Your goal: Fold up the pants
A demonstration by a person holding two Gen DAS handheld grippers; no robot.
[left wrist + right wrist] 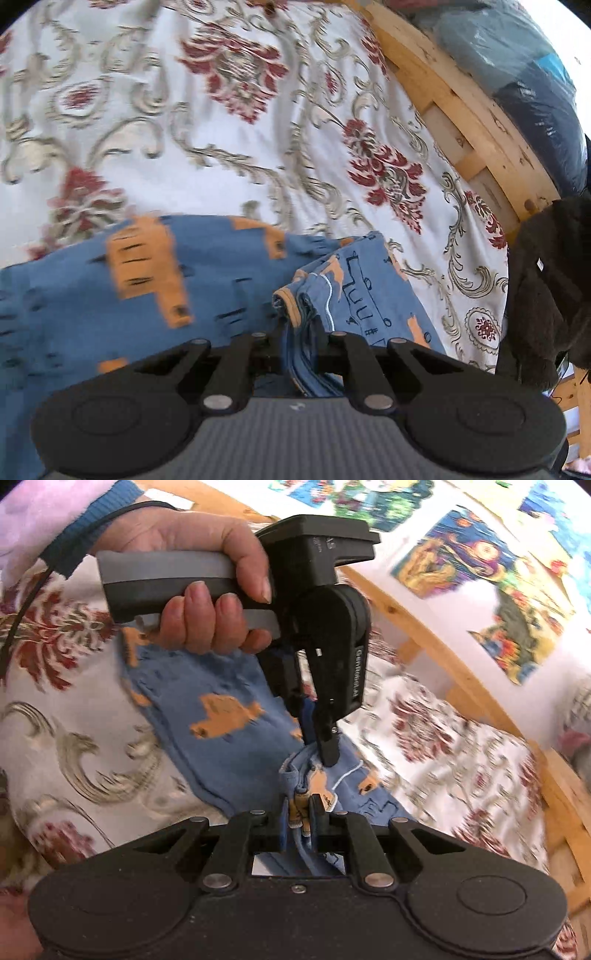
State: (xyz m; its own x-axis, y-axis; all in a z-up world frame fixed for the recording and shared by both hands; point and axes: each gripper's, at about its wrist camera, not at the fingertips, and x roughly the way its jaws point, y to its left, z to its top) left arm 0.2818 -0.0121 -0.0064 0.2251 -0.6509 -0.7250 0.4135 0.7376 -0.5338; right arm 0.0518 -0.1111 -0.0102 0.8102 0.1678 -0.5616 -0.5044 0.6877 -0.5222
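Note:
Blue pants (155,280) with orange and dark truck prints lie on the flowered bedspread (221,122). In the left wrist view my left gripper (301,332) is shut on a bunched edge of the pants, with fabric layers pinched between its jaws. In the right wrist view my right gripper (301,812) is shut on another bunched part of the pants (229,738). The left gripper (327,753) also shows there, held by a hand, its tip pinching the fabric just beyond the right gripper. Both grips lift the cloth slightly off the bed.
A wooden bed frame (469,110) runs along the far side, with bagged bundles (535,74) behind it. A black furry object (546,295) sits at the right. In the right wrist view colourful pictures (480,565) hang on the wall above the wooden rail (436,638).

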